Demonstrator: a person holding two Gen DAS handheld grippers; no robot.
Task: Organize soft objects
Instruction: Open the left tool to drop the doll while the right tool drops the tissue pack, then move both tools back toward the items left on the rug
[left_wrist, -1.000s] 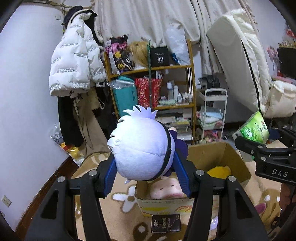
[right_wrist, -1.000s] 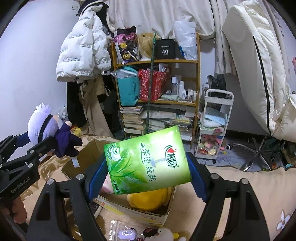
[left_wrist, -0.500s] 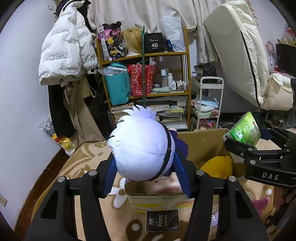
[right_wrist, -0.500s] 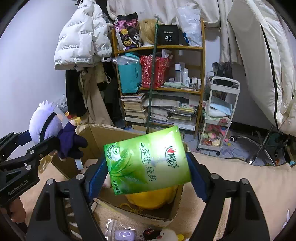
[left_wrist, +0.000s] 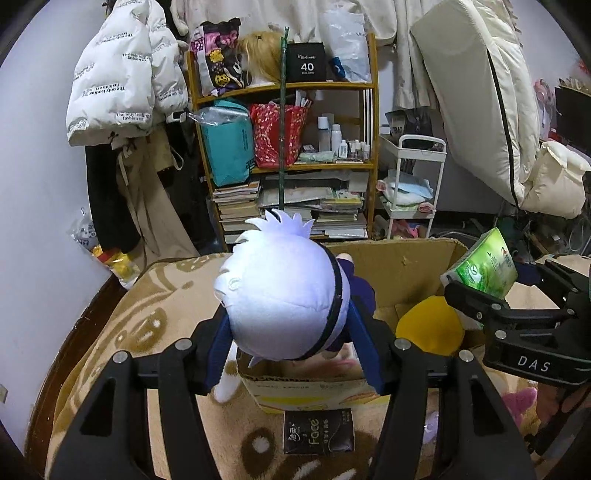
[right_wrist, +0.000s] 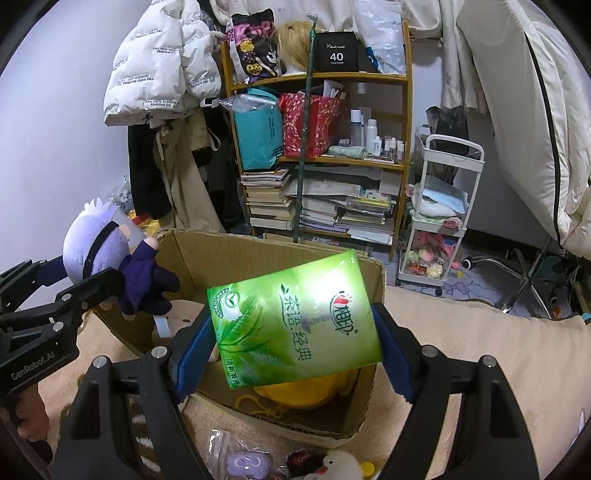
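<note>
Left hand-held gripper (left_wrist: 288, 323), seen from its own camera: blue pads pressed on the round white head of the plush doll (left_wrist: 280, 295), one pad on each side. Jaws opening a little right now, doll between them and off the ground. Right above the near end of the cardboard box (left_wrist: 399, 266). Inside the box, a yellow soft toy (left_wrist: 430, 328) and something pink below the doll, too hidden to name. Just in front of the box, a black tissue pack (left_wrist: 318, 432) flat on the brown rug (left_wrist: 147, 314). On the right, the right hand-held gripper (left_wrist: 513, 284) with the green tissue pack (left_wrist: 484, 264), up by the far right corner of the box. Behind it all, a full wooden shelf (left_wrist: 284, 166).

From the right camera: right hand-held gripper (right_wrist: 295, 343) squeezing the green tissue pack (right_wrist: 295, 314) between its blue pads, not wide open. Pack tilted, up in the air over the cardboard box (right_wrist: 280, 258), with the yellow soft toy (right_wrist: 295, 395) under it. On the left, the left hand-held gripper (right_wrist: 70, 280) holding the plush doll (right_wrist: 96, 240) by the head over the left edge of the box, dark blue body hanging toward the inside. Below it, part of a hand (right_wrist: 26, 413). In front of the box on the rug, a white duck toy (right_wrist: 336, 465) and a clear bag with something purple (right_wrist: 245, 461).
</note>
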